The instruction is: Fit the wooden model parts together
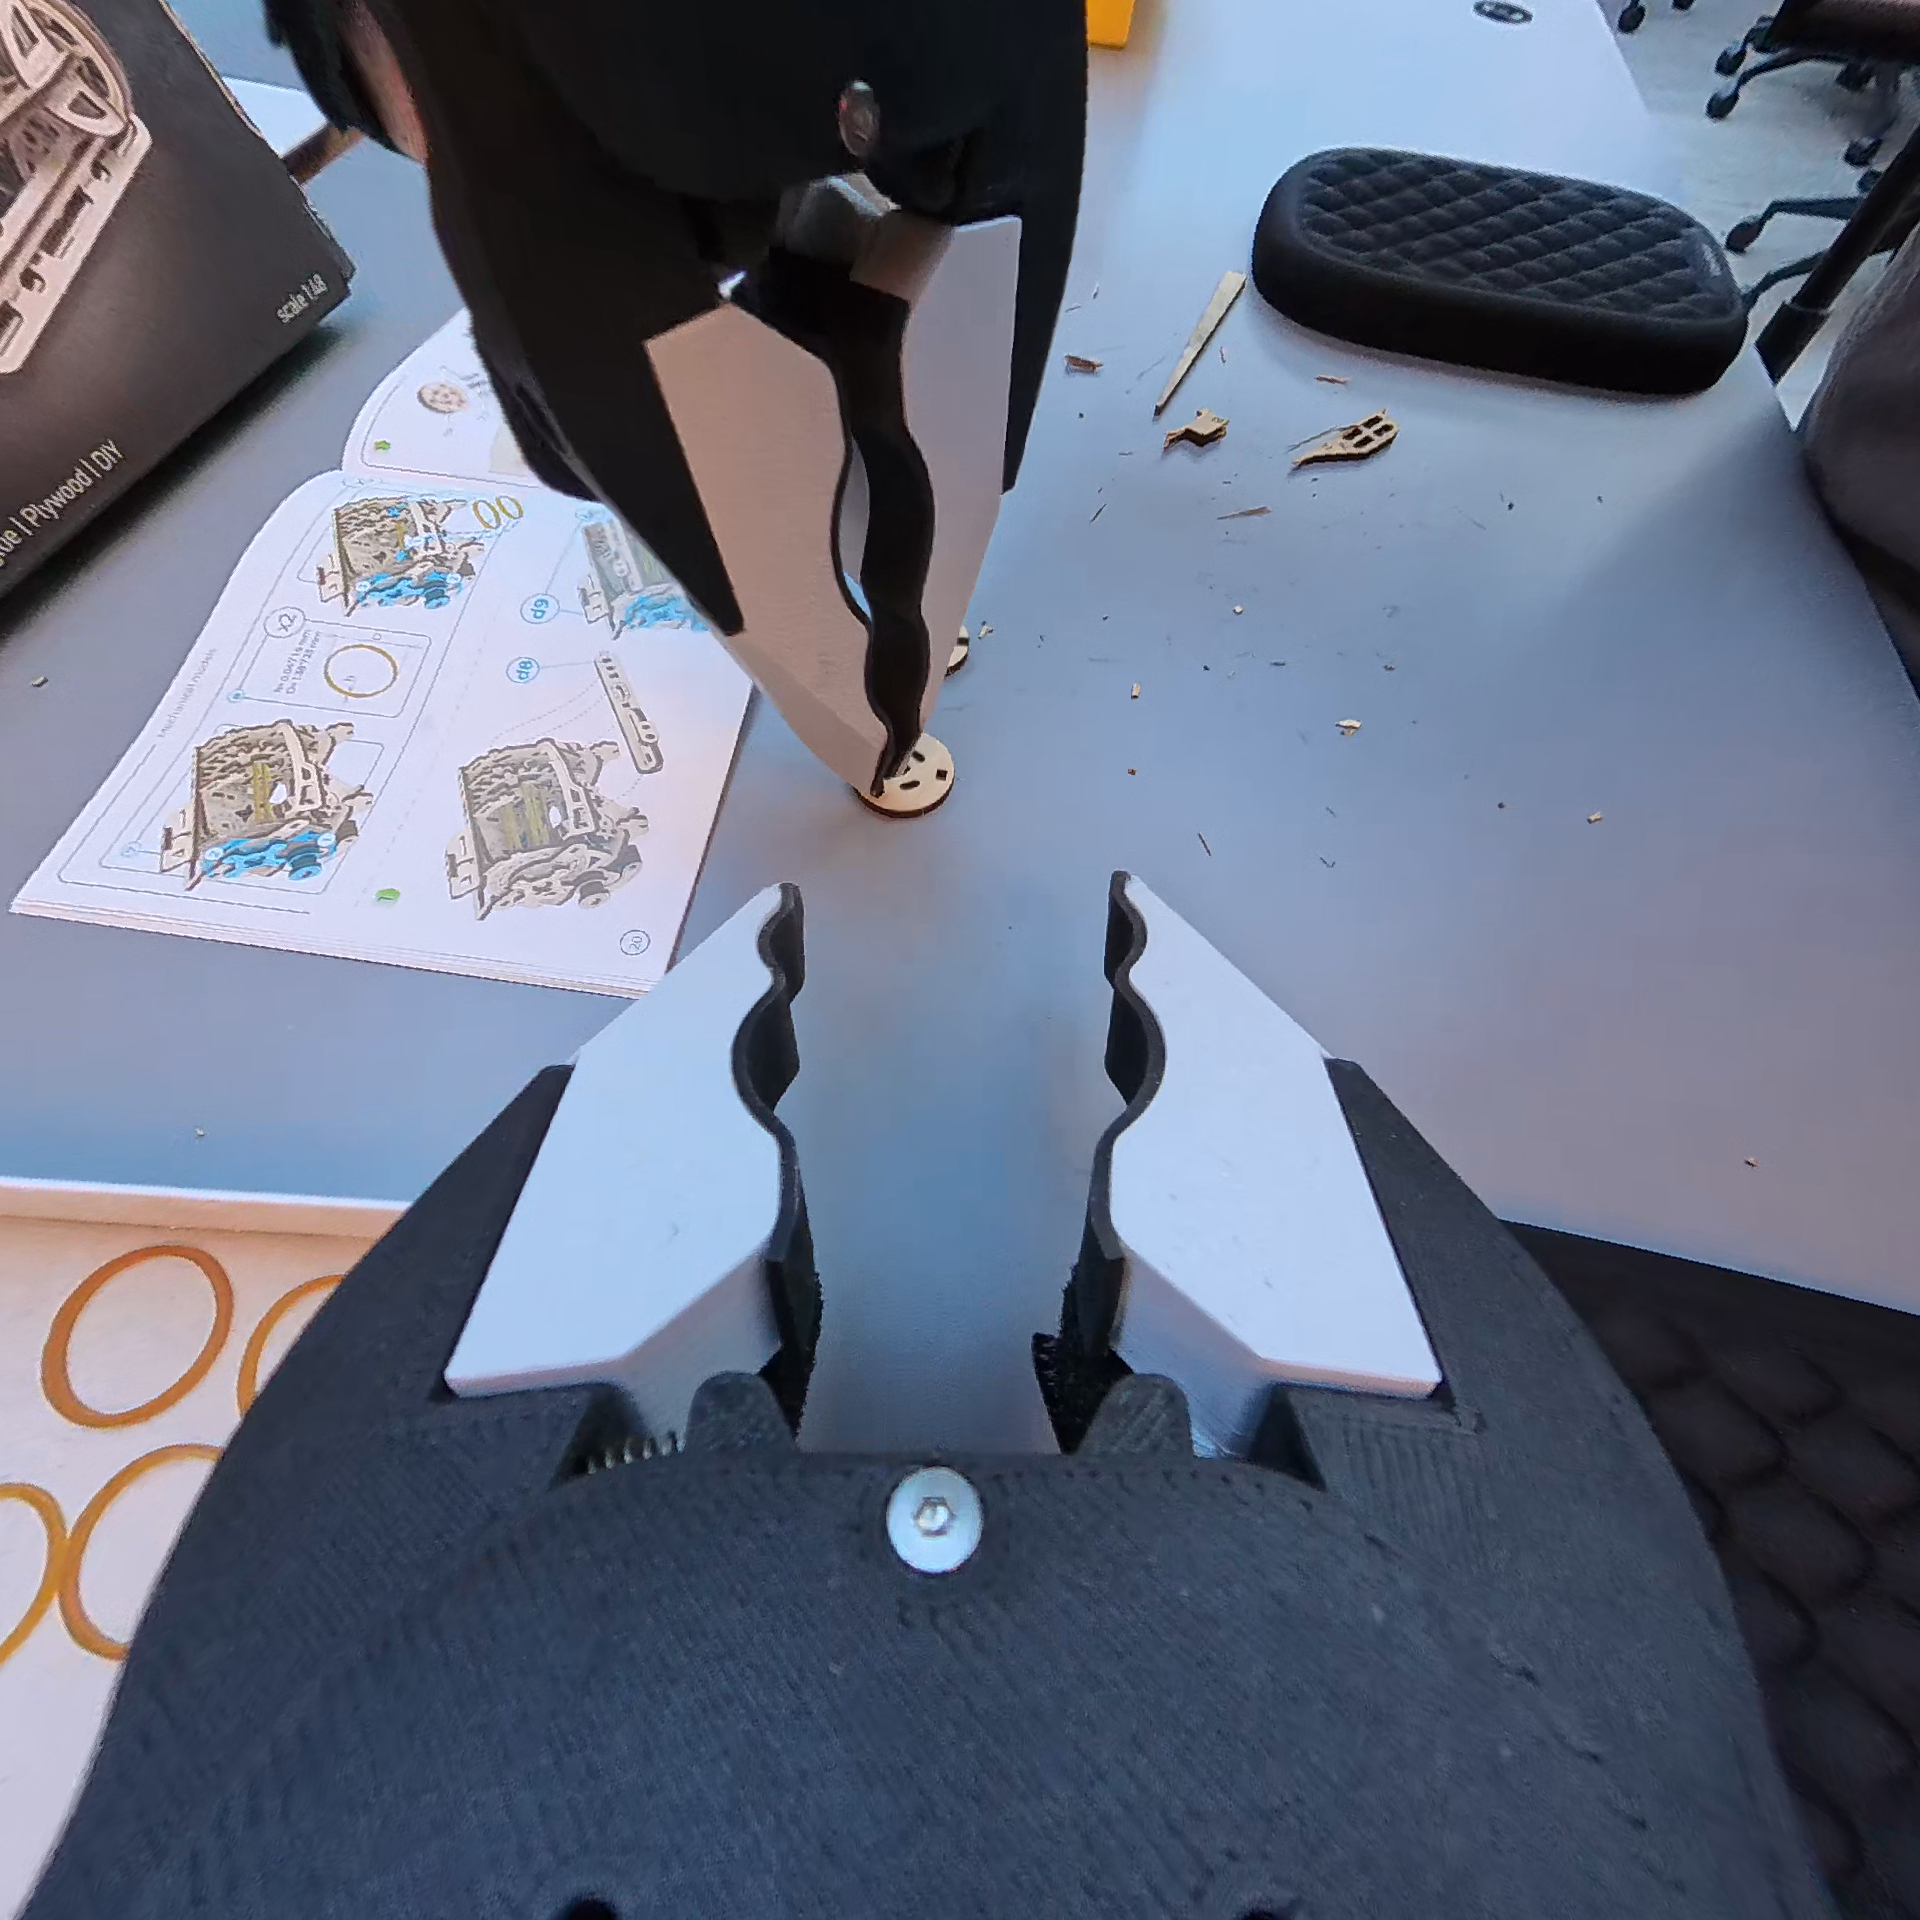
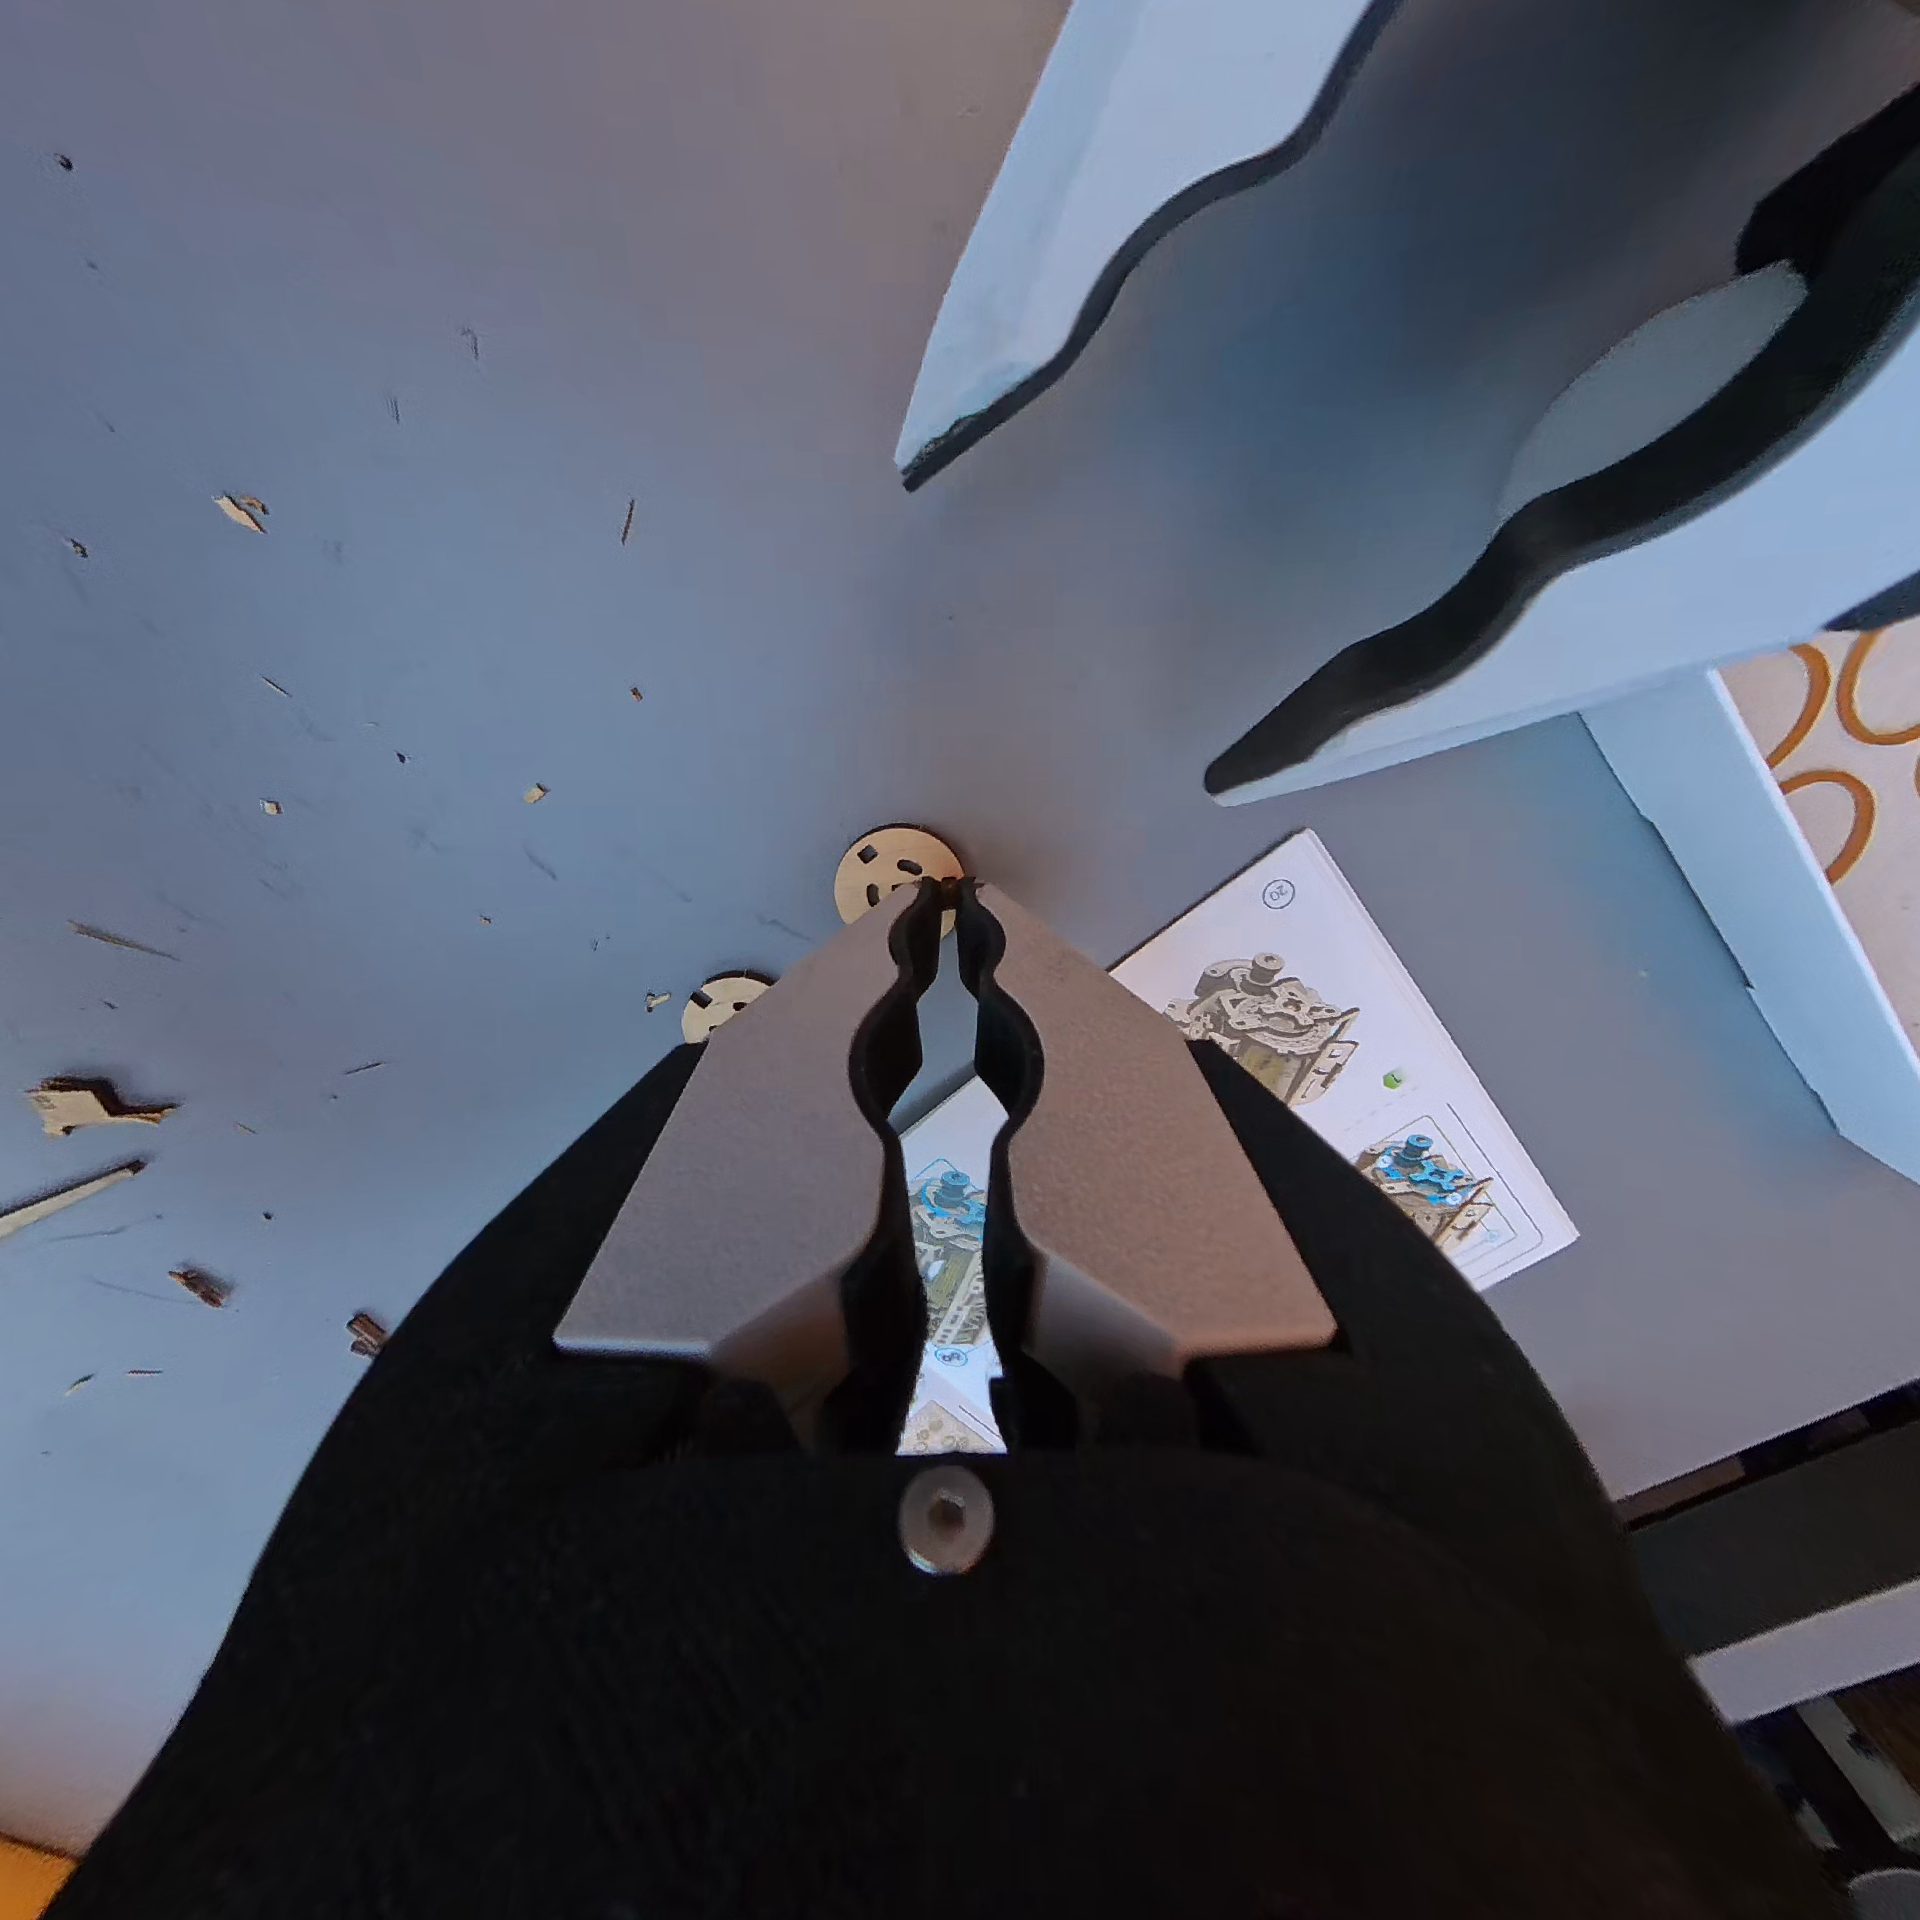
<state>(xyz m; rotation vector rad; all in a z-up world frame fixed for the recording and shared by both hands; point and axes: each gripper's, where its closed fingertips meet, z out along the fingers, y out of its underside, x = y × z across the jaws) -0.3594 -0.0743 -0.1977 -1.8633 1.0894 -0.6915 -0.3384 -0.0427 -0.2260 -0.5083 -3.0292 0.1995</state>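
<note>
A round wooden disc (image 1: 920, 781) with small slots lies flat on the grey table (image 1: 1351, 935). My right gripper (image 1: 891, 774) comes down from above with its tips closed on the disc's top. In the right wrist view the right gripper (image 2: 940, 891) meets over the disc (image 2: 883, 873). A tiny dark bit shows between the tips, and I cannot tell what it is. A second disc (image 2: 717, 1006) lies just behind, half hidden in the left wrist view (image 1: 958, 652). My left gripper (image 1: 951, 904) is open and empty, a little nearer than the disc. It also shows in the right wrist view (image 2: 1060, 623).
An open instruction booklet (image 1: 395, 727) lies left of the disc, with a dark kit box (image 1: 135, 312) behind it. A black quilted pad (image 1: 1496, 270) sits at the back right. Wood scraps (image 1: 1340, 442) and splinters litter the table. A sheet with orange rings (image 1: 135, 1351) lies at the near left. Tip to tip, the grippers are about 5 cm apart.
</note>
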